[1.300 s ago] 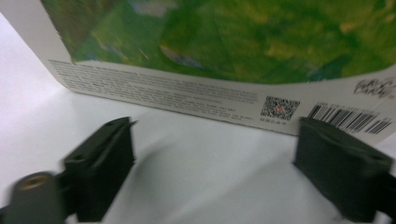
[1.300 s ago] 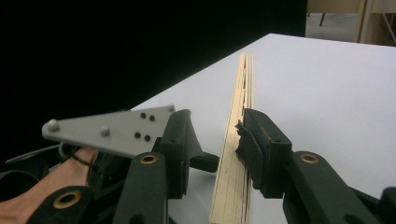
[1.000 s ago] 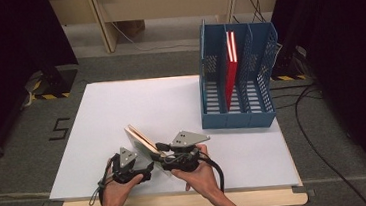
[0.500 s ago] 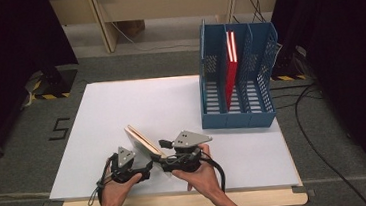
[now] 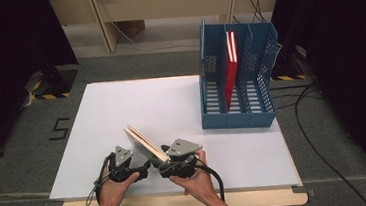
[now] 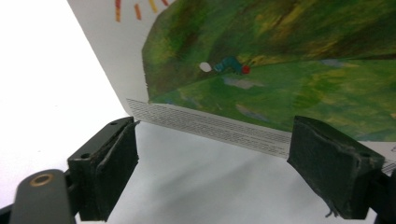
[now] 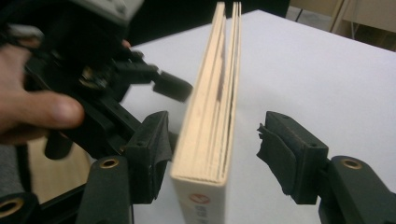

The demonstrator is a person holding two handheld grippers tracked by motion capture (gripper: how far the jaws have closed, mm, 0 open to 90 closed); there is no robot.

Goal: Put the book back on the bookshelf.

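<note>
Right hand-held gripper [image 7: 212,158], held low over the white surface [image 5: 171,104], has just been opening; the tilted book [image 5: 146,144] stands ungripped between its jaws. Left hand-held gripper [image 6: 212,154] gapes, released.

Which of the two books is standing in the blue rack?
The red book, upright in the blue rack at the table's far right. The other, a cream-edged picture book, is propped up on the table between the two grippers, near the person.

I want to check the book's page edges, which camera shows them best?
The right gripper view: the book stands edge-on between open jaws, pages plainly layered. The left gripper view shows its painted green cover; the high view shows it small and tilted.
</note>
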